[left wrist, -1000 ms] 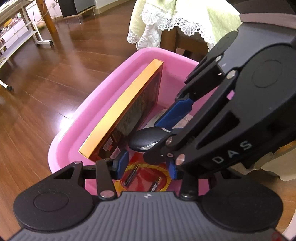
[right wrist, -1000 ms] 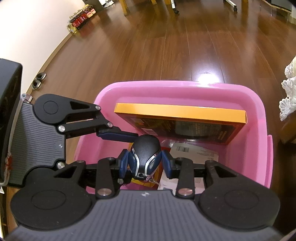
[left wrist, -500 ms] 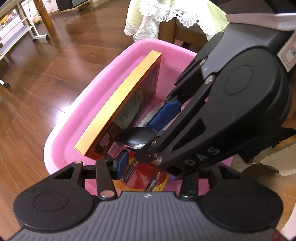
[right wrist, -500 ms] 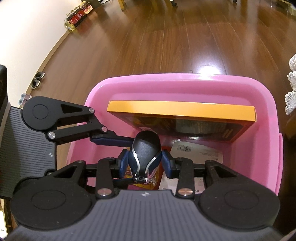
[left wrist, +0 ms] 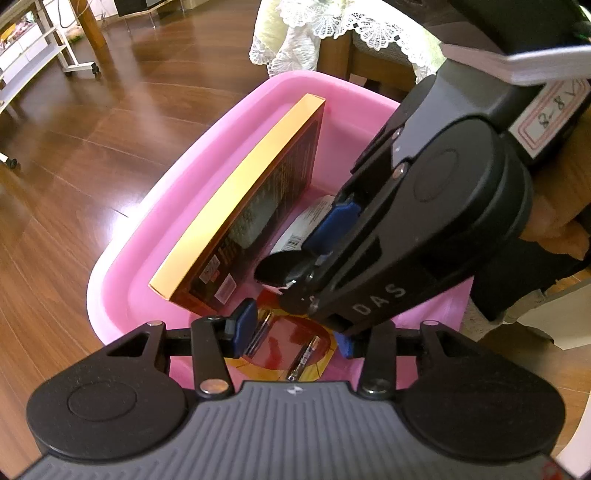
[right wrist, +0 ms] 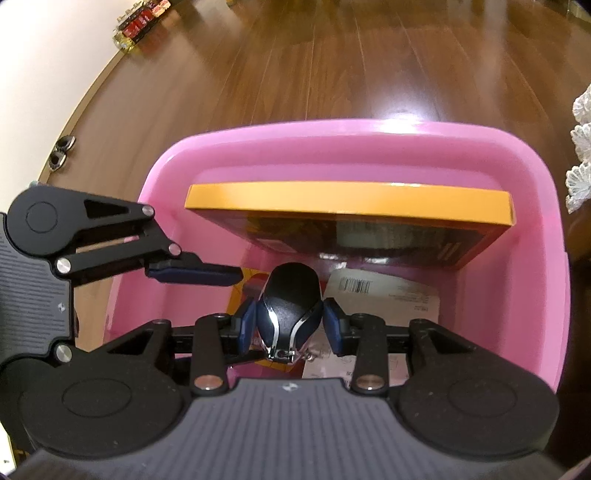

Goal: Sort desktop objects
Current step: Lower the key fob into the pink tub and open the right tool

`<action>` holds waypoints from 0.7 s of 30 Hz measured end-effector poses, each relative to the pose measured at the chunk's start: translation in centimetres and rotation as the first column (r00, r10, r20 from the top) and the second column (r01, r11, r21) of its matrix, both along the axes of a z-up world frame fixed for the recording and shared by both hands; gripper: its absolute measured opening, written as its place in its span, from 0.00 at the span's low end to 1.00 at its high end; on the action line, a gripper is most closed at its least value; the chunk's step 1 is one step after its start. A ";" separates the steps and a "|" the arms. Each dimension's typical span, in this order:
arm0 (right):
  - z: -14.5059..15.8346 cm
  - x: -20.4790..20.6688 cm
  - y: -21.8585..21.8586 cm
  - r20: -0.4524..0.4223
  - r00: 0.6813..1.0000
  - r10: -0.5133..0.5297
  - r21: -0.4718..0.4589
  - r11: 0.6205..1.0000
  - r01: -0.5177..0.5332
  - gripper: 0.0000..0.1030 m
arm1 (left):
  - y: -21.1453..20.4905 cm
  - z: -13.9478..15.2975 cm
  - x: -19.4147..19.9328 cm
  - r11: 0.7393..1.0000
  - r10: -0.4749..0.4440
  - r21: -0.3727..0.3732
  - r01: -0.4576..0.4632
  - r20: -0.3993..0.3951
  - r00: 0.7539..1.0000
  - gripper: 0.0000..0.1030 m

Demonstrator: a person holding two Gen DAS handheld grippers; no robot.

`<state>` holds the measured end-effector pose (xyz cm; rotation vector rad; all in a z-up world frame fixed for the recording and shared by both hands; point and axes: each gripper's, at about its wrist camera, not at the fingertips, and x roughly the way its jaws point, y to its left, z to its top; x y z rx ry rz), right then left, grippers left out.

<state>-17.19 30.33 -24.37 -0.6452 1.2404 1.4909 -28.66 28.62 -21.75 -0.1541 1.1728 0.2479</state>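
My right gripper (right wrist: 290, 328) is shut on a black computer mouse (right wrist: 290, 314) with silver trim, held low inside a pink plastic tub (right wrist: 354, 129). An orange-edged dark box (right wrist: 347, 203) leans on its side along the tub's far wall, just beyond the mouse. In the left wrist view the mouse (left wrist: 280, 269) shows beside the same box (left wrist: 236, 206), with the right gripper's black body crossing over the tub (left wrist: 147, 206). My left gripper (left wrist: 293, 334) is open over the tub's near end with nothing between its pads. One of its fingers (right wrist: 195, 275) reaches in from the left.
A white labelled packet (right wrist: 384, 295) and a red-and-yellow pack of pens (left wrist: 288, 332) lie on the tub's bottom. The tub stands on a wooden floor (left wrist: 74, 177). A lace-covered chair (left wrist: 332, 26) is behind it, and a white wheeled rack (left wrist: 44, 55) stands far left.
The right gripper has carried the mouse lower and deeper into the tub, closer to the leaning box. The left gripper has drifted nearer over the tub and stays open.
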 end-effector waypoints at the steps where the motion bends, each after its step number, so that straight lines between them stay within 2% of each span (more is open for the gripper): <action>1: -0.1 0.0 0.0 0.000 1.000 -0.001 -0.007 1.000 0.001 0.34 | 0.0 0.0 0.0 1.000 0.000 -0.001 0.000 -0.001 1.000 0.47; 15: 0.3 1.5 -0.4 -0.020 0.997 -0.077 0.012 0.997 0.077 0.35 | 0.5 0.2 -0.6 1.000 -0.018 -0.004 0.018 -0.004 1.000 0.47; 21: 0.7 2.1 -0.4 -0.009 0.995 -0.097 0.027 0.995 0.097 0.39 | 0.4 0.5 -0.2 1.000 -0.022 -0.002 0.022 0.002 1.000 0.49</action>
